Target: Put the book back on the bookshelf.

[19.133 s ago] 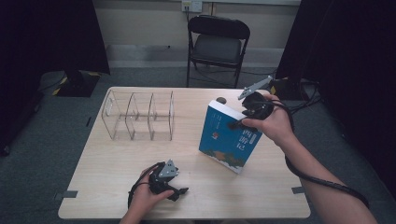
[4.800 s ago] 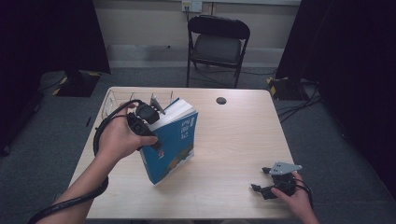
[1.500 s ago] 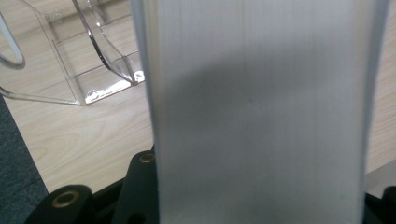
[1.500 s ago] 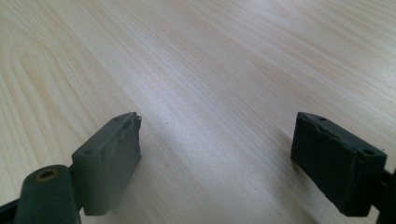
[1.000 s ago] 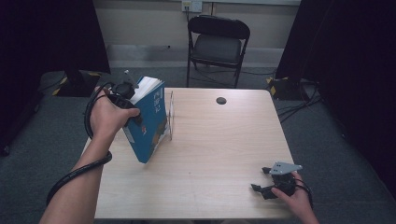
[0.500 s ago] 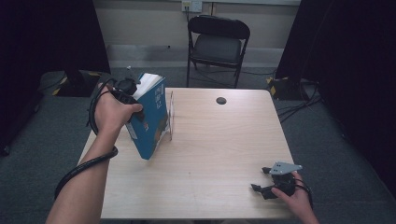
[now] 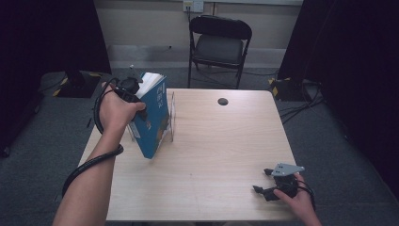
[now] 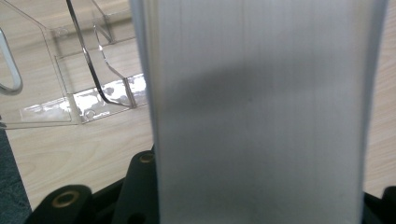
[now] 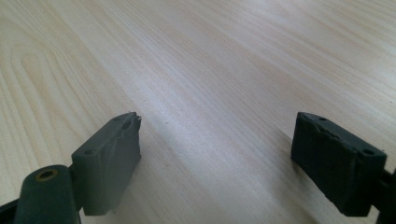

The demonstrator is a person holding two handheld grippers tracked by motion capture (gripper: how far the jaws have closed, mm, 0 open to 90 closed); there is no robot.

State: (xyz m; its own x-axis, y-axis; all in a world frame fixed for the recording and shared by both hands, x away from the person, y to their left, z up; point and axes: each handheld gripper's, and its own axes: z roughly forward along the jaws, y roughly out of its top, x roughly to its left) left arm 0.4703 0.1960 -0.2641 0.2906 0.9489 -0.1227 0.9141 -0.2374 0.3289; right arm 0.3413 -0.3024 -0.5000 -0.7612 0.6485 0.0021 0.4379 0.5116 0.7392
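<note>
The left gripper (image 7: 134,94) sits in the upper left of the high view, at the left edge of the worktop (image 7: 221,155). Its jaws are clamped on a blue book (image 7: 151,120), gripped near the book's top edge. The book is tilted, its white page block facing up and toward the top of the frame, its lower corner close to the worktop surface; whether that corner touches the surface cannot be determined.

In the left gripper view, the book's page edge (image 8: 261,112) spans the centre and right of the frame between the two black jaws. The clear acrylic rack (image 8: 74,79) lies in the upper left of that frame, resting on the worktop beyond the book.

In the high view, one transparent divider of the rack (image 7: 172,117) stands just to the right of the book. The book covers most of the rack's remaining dividers, so the compartment it occupies cannot be determined.

The right gripper (image 7: 269,187) rests at the lower right of the high view, near the worktop's near edge, well apart from the book. Its jaws stand open with nothing between them. The right gripper view shows the two jaw pads (image 9: 109,156) wide apart over bare wood grain.

A small dark round fitting (image 7: 223,101) is set in the worktop near its far edge. A black folding chair (image 7: 220,44) stands beyond the worktop at the top centre of the frame.
</note>
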